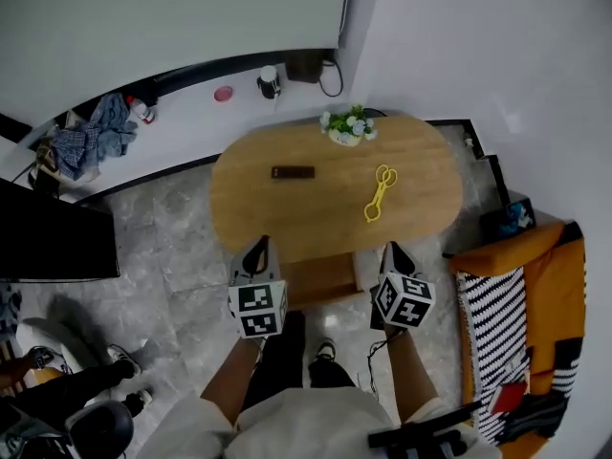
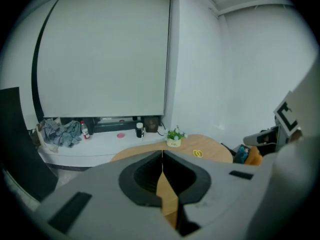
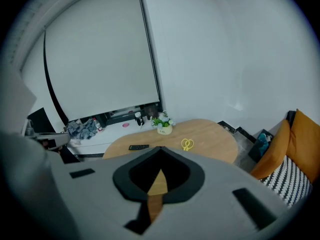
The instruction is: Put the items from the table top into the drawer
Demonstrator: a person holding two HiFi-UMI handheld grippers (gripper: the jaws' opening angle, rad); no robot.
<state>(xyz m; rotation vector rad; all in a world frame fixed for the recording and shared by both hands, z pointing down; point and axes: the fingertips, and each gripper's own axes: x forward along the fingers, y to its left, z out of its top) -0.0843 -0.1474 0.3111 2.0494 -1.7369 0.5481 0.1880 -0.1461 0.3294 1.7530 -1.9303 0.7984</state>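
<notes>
Drawer (image 1: pixel 320 280), seemingly the wooden panel at the worktop's (image 1: pixel 287 223) near edge, sits between left gripper (image 1: pixel 255 249) and right gripper (image 1: pixel 394 251). Yellow tongs (image 1: pixel 379 192) lie ahead of the right one, long axis running away from it. The dark bar (image 1: pixel 293 172) lies crosswise, nearer the left. Both jaws are pressed together, empty.

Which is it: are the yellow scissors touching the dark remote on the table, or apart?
Apart. The head view shows bare table between the yellow scissors and the dark remote.
</notes>
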